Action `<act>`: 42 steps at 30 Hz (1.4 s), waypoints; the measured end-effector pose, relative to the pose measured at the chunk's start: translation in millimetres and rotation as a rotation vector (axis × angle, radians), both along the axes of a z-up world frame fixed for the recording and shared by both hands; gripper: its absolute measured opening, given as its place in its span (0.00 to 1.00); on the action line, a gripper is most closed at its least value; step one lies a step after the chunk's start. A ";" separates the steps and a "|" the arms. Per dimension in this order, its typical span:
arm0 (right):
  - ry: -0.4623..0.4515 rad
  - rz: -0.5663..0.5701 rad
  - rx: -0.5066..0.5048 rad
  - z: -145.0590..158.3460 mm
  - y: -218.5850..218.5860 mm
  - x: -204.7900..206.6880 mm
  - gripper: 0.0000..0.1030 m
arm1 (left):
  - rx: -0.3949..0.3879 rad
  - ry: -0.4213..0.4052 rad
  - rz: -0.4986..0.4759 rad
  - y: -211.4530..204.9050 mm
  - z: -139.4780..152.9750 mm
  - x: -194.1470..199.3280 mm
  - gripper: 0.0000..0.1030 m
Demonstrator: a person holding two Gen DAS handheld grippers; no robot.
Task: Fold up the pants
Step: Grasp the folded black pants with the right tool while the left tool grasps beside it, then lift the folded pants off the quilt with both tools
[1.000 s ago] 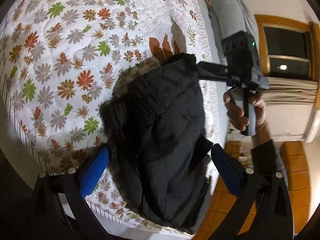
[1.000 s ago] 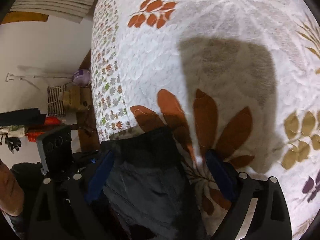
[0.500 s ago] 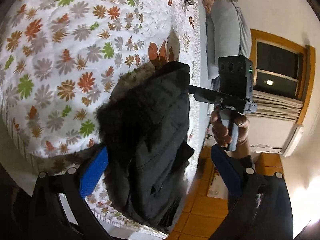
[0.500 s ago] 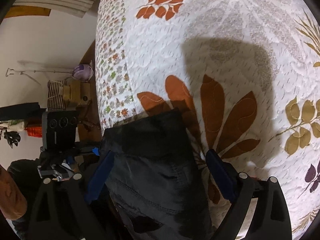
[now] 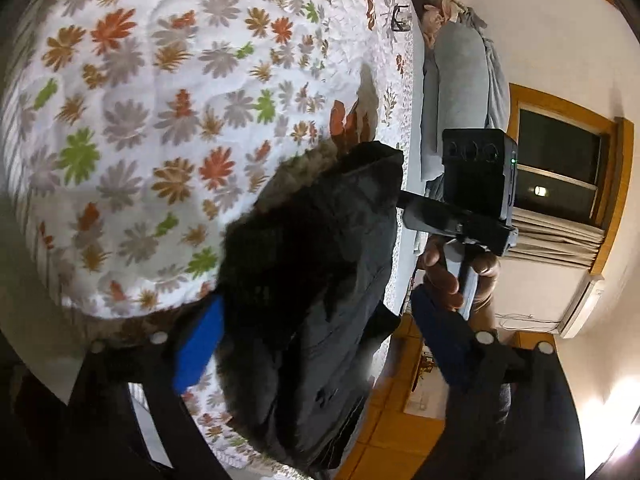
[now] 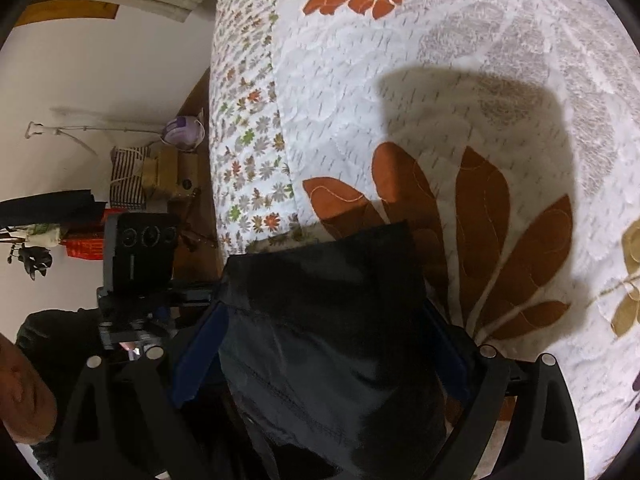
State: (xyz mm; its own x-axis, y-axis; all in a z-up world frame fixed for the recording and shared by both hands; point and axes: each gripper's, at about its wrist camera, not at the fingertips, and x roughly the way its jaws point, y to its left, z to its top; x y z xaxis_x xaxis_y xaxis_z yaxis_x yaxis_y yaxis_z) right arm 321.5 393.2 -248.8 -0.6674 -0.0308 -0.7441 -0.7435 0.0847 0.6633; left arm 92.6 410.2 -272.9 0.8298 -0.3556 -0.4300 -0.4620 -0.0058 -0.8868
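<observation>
Matt black cloth pants (image 5: 320, 280) lie on a quilted, stitched cotton bedspread (image 5: 160, 120).

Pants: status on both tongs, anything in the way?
Left tongs and right tongs open, straddling the black pants. Pants bunched at the floral quilt edge. No obstruction seen.

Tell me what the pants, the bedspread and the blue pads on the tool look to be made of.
Pants: thin black woven fabric, likely synthetic, going by a faint sheen and visible stitch lines.
Bedspread: quilted cloth, probably cotton, matte, with a printed floral pattern and stitched puckers.
Pads on the left tool: blue, matte, seemingly rubber or foam; the exact material is not clear.
</observation>
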 end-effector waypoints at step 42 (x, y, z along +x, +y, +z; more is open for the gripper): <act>-0.342 -0.225 0.242 235.4 -169.5 15.6 0.28 | 0.599 -0.167 -0.199 -112.4 205.3 43.6 0.26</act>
State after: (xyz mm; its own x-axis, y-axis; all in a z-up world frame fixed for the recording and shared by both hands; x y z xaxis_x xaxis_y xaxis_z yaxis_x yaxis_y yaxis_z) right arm 337.1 223.6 -13.4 -0.3531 0.2875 -0.8903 -0.9036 0.1419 0.4042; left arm 136.3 297.8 -67.7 0.8458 -0.2481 -0.4723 -0.2588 0.5834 -0.7699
